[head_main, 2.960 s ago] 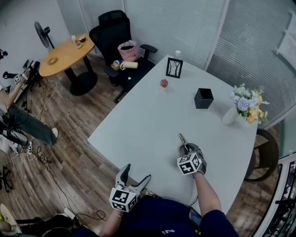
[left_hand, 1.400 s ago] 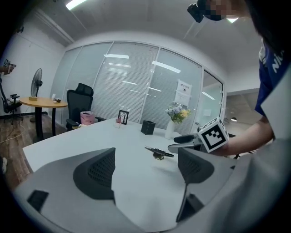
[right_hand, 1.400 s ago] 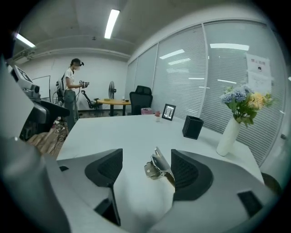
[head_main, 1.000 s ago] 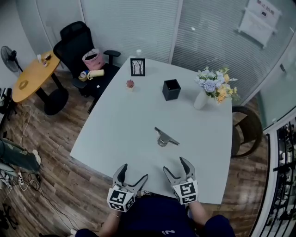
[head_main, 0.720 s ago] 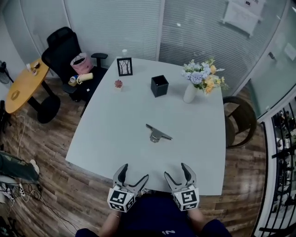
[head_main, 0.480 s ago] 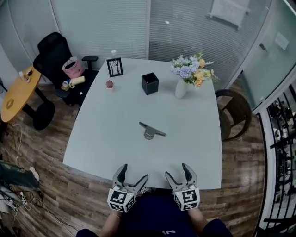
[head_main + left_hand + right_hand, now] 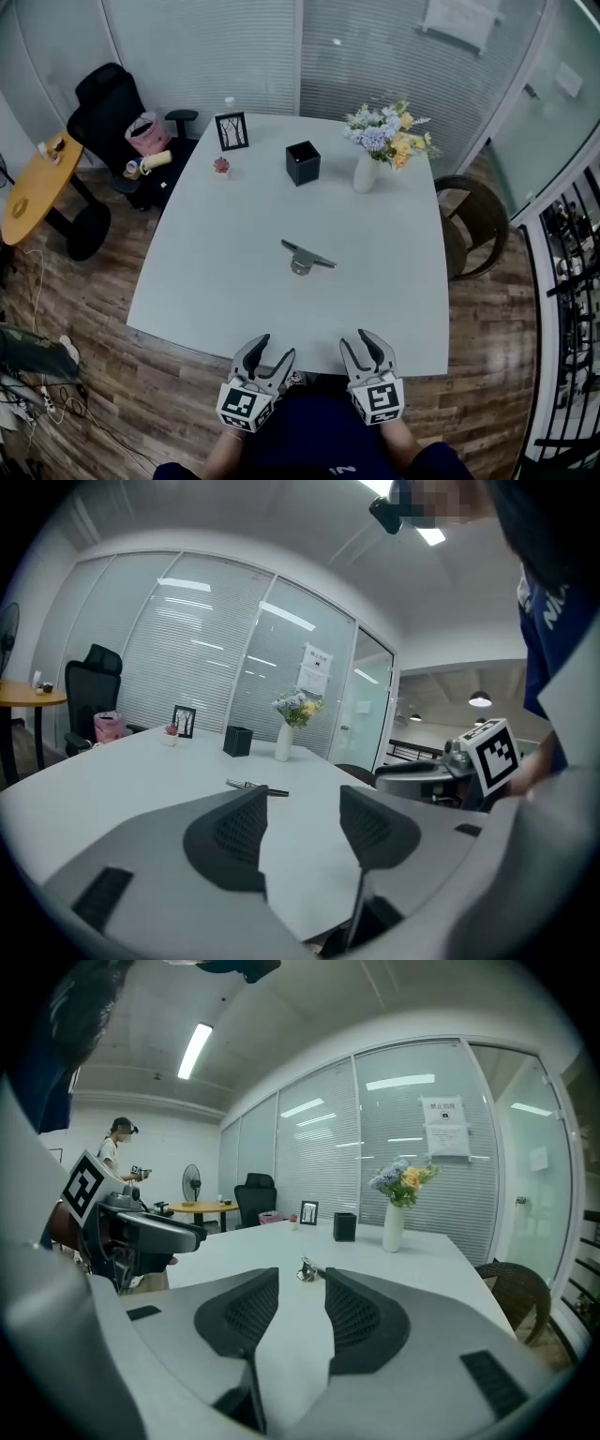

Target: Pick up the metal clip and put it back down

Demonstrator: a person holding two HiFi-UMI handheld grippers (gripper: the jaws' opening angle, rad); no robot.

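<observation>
Having just closed partway on nothing, left tongs (image 7: 275,348) and right tongs (image 7: 358,340) face the metal clip (image 7: 305,259).

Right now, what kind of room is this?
Probably an office meeting room: glass partition walls with blinds, a large white table, and a black swivel chair beside it.

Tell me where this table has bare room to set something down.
Bare: the table's left side nearer than the small plant, its right side nearer than the vase, and the near strip in front of the metal clip. Crowded: the far end, where picture frame, small plant, black box and vase stand.
</observation>
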